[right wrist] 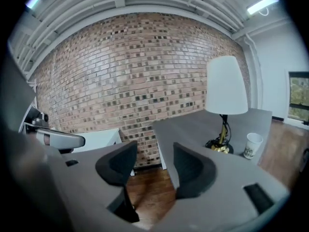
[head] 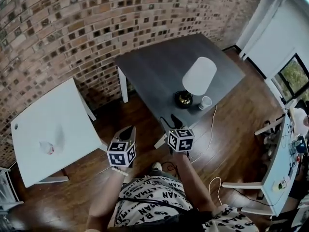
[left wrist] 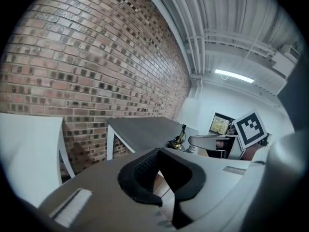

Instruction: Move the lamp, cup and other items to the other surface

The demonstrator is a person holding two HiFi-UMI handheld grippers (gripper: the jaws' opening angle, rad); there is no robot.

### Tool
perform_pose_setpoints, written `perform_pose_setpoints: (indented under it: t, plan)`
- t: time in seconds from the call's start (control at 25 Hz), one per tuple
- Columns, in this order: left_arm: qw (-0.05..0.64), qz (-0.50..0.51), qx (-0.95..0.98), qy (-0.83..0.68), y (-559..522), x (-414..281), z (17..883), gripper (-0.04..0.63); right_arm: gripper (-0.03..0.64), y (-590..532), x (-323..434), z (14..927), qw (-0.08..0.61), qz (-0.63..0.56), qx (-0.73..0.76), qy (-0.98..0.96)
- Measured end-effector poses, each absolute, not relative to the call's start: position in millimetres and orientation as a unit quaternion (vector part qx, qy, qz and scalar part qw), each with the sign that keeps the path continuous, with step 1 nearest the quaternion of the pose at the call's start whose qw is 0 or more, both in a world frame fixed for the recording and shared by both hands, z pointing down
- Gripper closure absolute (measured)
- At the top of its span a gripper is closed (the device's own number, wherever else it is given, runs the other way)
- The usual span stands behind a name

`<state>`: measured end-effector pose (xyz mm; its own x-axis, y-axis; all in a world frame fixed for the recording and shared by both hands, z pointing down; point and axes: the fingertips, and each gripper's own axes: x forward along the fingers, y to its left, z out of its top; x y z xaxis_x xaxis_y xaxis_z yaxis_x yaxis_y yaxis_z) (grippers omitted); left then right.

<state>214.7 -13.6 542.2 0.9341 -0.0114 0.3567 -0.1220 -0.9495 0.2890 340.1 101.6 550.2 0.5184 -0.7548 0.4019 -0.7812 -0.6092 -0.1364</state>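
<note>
The head view alone shows both surfaces whole. The dark surface (head: 159,66) lies just beyond the fingers of the right gripper (head: 176,123). The white surface (head: 48,115) sits off to the left of the left gripper (head: 127,131) and carries one pale crumpled thing (head: 47,147), too small to name.

The right gripper view gives the right gripper (right wrist: 154,153) with its fingers partly apart and only wooden floor between them. Ahead and to their right stand the lamp (right wrist: 226,86) and, just right of its base, the cup (right wrist: 252,145).

The left gripper view shows the left gripper (left wrist: 159,153) with its fingertips together on nothing. Of the lamp (left wrist: 177,141) it catches only the brass base and stem, far ahead of the fingers.

A brick wall (head: 72,23) backs both surfaces. The wooden floor (head: 145,115) runs beneath, a white cable (head: 212,124) hangs from the dark surface, and a window (head: 294,74) shows at the far right.
</note>
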Motion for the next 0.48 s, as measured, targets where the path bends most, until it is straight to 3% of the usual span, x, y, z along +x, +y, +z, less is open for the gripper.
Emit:
perform_pose_setpoints:
  t: [0.48]
  plan:
    - [0.145,0.198,0.969,-0.012,22.4,286.5,551.5,0.594,0.362,152.2,431.8,560.0,0.016,0.213,0.894,-0.395]
